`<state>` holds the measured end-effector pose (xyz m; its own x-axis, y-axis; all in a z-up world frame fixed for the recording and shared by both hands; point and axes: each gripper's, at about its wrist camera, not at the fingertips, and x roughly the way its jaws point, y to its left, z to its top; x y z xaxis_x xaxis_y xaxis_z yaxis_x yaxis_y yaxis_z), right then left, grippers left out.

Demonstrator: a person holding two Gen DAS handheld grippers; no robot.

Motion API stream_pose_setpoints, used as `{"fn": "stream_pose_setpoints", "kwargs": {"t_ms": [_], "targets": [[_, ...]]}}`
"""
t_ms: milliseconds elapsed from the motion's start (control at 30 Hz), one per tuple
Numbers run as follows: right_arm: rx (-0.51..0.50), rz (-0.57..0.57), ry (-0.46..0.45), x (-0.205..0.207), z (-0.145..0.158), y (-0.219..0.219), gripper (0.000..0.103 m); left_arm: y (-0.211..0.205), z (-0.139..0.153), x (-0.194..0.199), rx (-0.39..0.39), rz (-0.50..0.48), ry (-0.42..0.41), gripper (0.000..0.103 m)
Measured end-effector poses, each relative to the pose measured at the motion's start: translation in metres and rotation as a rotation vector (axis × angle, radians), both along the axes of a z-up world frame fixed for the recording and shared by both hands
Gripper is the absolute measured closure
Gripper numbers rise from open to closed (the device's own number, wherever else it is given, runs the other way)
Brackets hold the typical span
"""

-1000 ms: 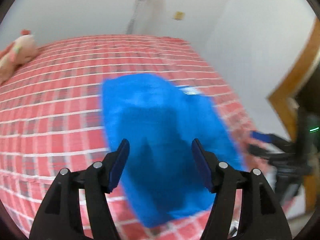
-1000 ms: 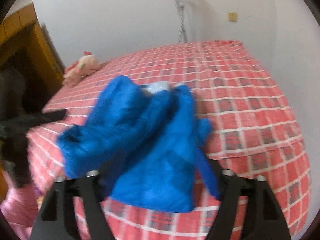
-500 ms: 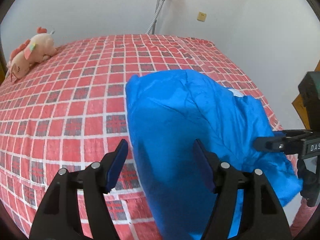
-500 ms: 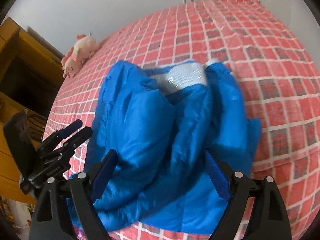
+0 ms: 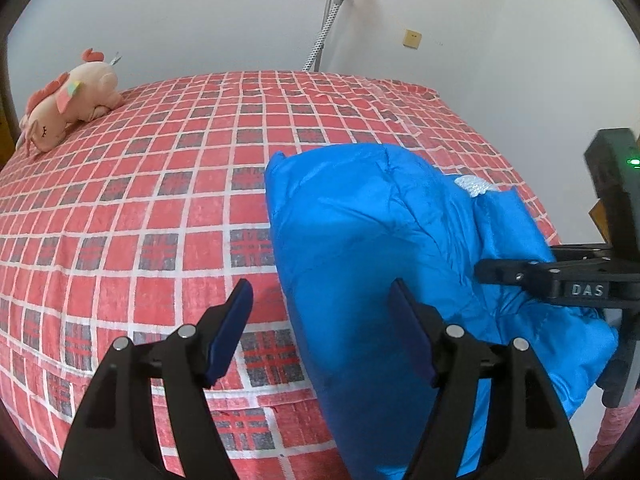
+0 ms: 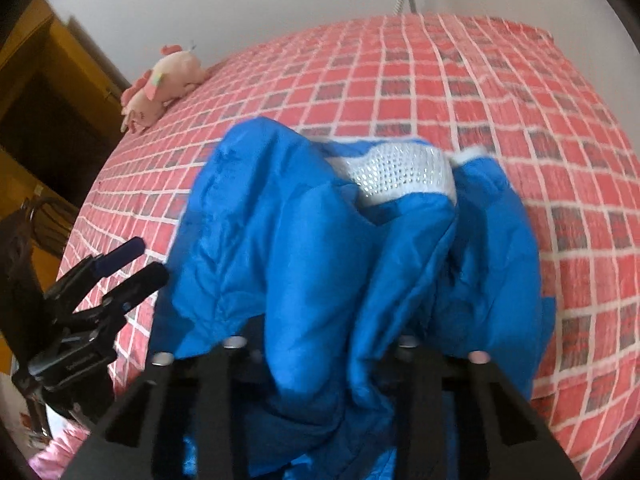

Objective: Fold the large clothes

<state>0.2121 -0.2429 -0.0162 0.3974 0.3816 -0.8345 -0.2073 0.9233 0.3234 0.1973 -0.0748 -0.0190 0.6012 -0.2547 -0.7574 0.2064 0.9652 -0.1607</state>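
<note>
A crumpled blue jacket [image 5: 380, 232] with a white mesh lining [image 6: 400, 176] lies on the red checked bed [image 5: 160, 200], near its front right corner. My left gripper [image 5: 320, 304] is open just above the bed. The jacket's left edge lies between its blue pads [image 5: 236, 320] without being pressed. My right gripper [image 5: 486, 271] comes in from the right, its jaws closing on bunched jacket fabric. In the right wrist view the jacket [image 6: 320, 260] is draped over that gripper [image 6: 320, 344] and hides its fingertips. The left gripper [image 6: 148, 260] shows at the left there.
A pink plush toy [image 5: 68, 100] lies at the bed's far left corner. A white wall with a hanging hose [image 5: 324, 28] stands behind the bed. Wooden furniture [image 6: 40, 92] is to the left. The bed's front edge [image 5: 260, 396] runs under my left gripper.
The jacket has come down onto the bed and spread. My right gripper's wide jaws have closed in on the fabric. The left gripper has sunk slightly toward the bed.
</note>
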Motion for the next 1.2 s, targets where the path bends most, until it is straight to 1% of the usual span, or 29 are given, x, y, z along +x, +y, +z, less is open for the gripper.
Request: {"fn": "stream_pose_setpoints", "kwargs": {"t_ms": [33,133,267,367,467,533,633,700,767,867,933,967,1033,1067,1100,1200], "targets": [[-0.002,0.007,-0.014,-0.001,0.004,0.002,0.082,0.000,0.001,-0.001,-0.003,0.001,-0.001,0.033],[0.021,0.019,-0.052,-0.007,0.020,-0.001,0.085,0.000,0.004,-0.004,-0.005,0.002,-0.013,0.033],[0.052,0.021,-0.116,-0.019,0.047,-0.013,0.087,-0.004,0.013,-0.013,-0.005,-0.004,-0.041,0.032],[0.060,0.008,-0.141,-0.026,0.059,-0.026,0.087,-0.010,0.018,-0.019,-0.003,-0.013,-0.054,0.032],[0.075,-0.011,-0.144,-0.026,0.064,-0.043,0.087,-0.017,0.020,-0.022,-0.004,-0.035,-0.047,0.032],[0.089,-0.024,-0.134,-0.024,0.061,-0.054,0.087,-0.025,0.019,-0.025,0.008,-0.046,-0.042,0.032],[0.118,-0.049,-0.101,-0.022,0.047,-0.075,0.087,-0.040,0.015,-0.028,0.039,-0.061,-0.039,0.032],[0.146,-0.065,-0.062,-0.020,0.030,-0.093,0.087,-0.050,0.012,-0.030,0.054,-0.074,-0.037,0.032],[0.175,-0.086,-0.018,-0.019,0.005,-0.109,0.085,-0.062,0.007,-0.031,0.074,-0.096,-0.038,0.032],[0.230,-0.100,0.017,-0.020,-0.025,-0.123,0.080,-0.074,-0.005,-0.030,0.081,-0.112,-0.022,0.031],[0.264,-0.094,0.024,-0.024,-0.036,-0.129,0.077,-0.077,-0.013,-0.030,0.084,-0.102,-0.018,0.031],[0.267,-0.090,0.022,-0.025,-0.037,-0.130,0.076,-0.080,-0.015,-0.030,0.094,-0.101,-0.023,0.031],[0.246,-0.079,0.006,-0.032,-0.032,-0.130,0.072,-0.081,-0.016,-0.032,0.102,-0.098,-0.025,0.031],[0.223,-0.080,-0.005,-0.038,-0.026,-0.130,0.069,-0.080,-0.014,-0.032,0.097,-0.094,-0.021,0.031],[0.197,-0.080,-0.022,-0.045,-0.018,-0.130,0.065,-0.078,-0.013,-0.032,0.091,-0.090,-0.016,0.031],[0.108,-0.076,-0.094,-0.069,0.009,-0.129,0.064,-0.067,-0.008,-0.035,0.055,-0.075,0.002,0.031]]}}
